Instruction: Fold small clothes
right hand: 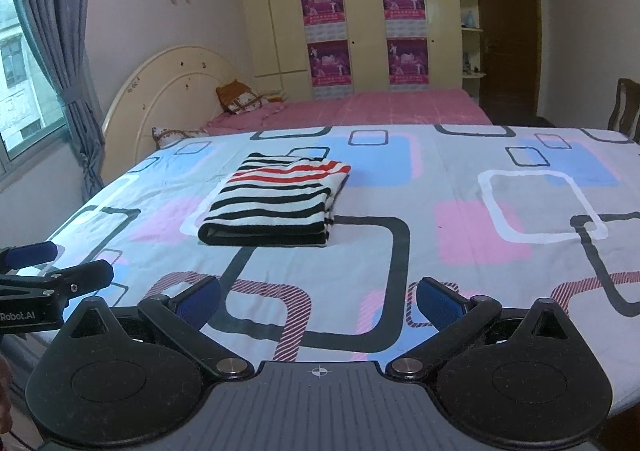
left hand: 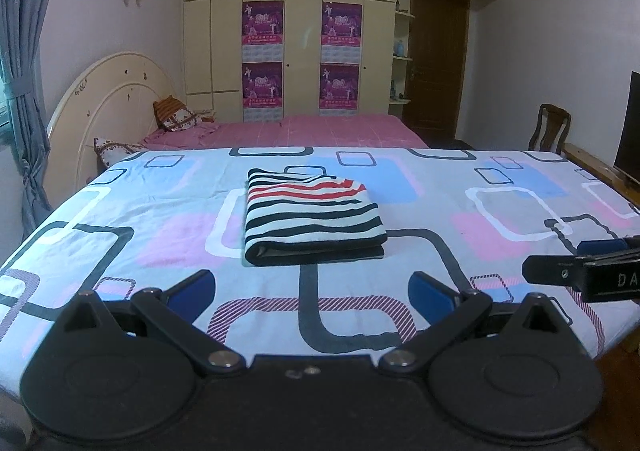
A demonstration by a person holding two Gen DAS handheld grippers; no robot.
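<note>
A small striped garment [left hand: 314, 217] in black, white and red lies folded into a neat rectangle on the patterned sheet [left hand: 160, 235]. My left gripper [left hand: 312, 289] is open, hovering over the near edge of the sheet with the garment just beyond its blue pads. In the right wrist view the same folded garment [right hand: 276, 203] sits ahead and to the left. My right gripper [right hand: 318, 299] is open too, with nothing between its fingers. Each gripper shows at the side of the other's view: the right gripper [left hand: 580, 263] and the left gripper [right hand: 44, 267].
The sheet-covered surface [right hand: 480, 211] stretches wide to the right of the garment. Behind it stands a pink bed [left hand: 312, 129] with a cream headboard and pillows [left hand: 176, 115]. A wardrobe [left hand: 296, 31], a dark door [left hand: 436, 59], a chair [left hand: 548, 127] and curtains [right hand: 68, 31] line the room.
</note>
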